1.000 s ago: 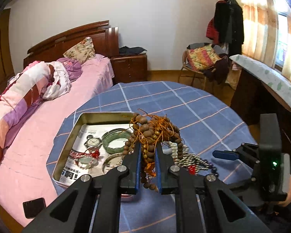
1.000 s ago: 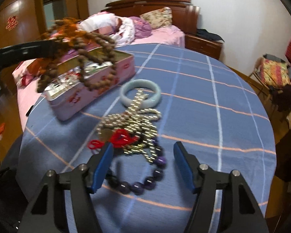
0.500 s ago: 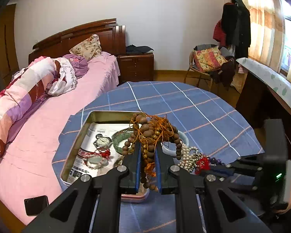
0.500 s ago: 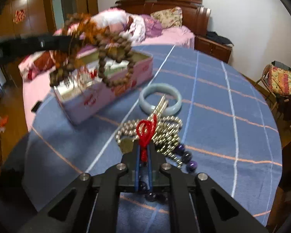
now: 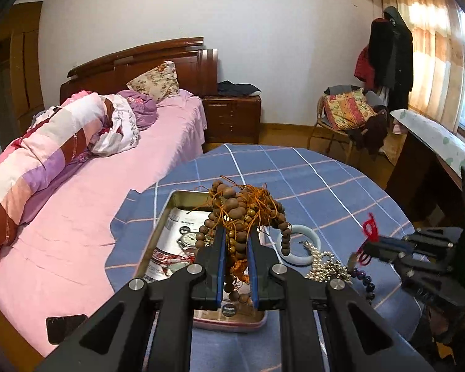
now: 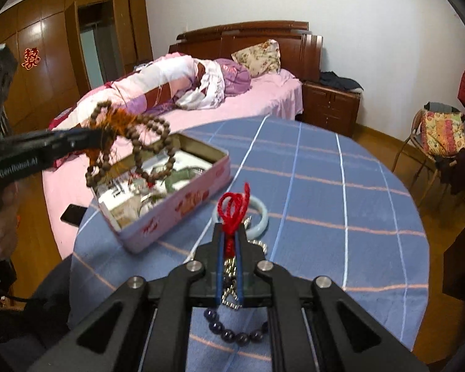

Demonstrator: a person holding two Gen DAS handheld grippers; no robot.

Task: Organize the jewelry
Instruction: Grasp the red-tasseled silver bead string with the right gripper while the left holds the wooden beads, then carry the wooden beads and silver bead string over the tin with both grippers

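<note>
My left gripper [image 5: 236, 232] is shut on a tangle of brown wooden prayer beads with orange cord [image 5: 245, 207], held in the air over the open pink tin [image 5: 158, 232]; from the right wrist view the beads [image 6: 133, 142] dangle above that tin [image 6: 176, 217]. My right gripper [image 6: 231, 232] is shut on a red knotted cord [image 6: 234, 206], lifted off the cloth. Silver beads [image 6: 231, 294] and dark purple beads [image 6: 232, 334] hang or lie under it. A pale jade bangle [image 5: 307, 248] lies flat on the table beside the tin.
The round table wears a blue checked cloth [image 6: 325, 186]. Inside the tin lie a watch [image 5: 187, 239], paper and a green bangle [image 6: 179, 176]. A pink bed [image 5: 93, 186] stands left of the table with a black phone [image 5: 65, 324] on its edge. A chair [image 5: 347, 114] stands far right.
My right gripper went from open over the jewelry pile to shut on the red cord, then rose with it. The left gripper drifted a little with the wooden beads still held.
</note>
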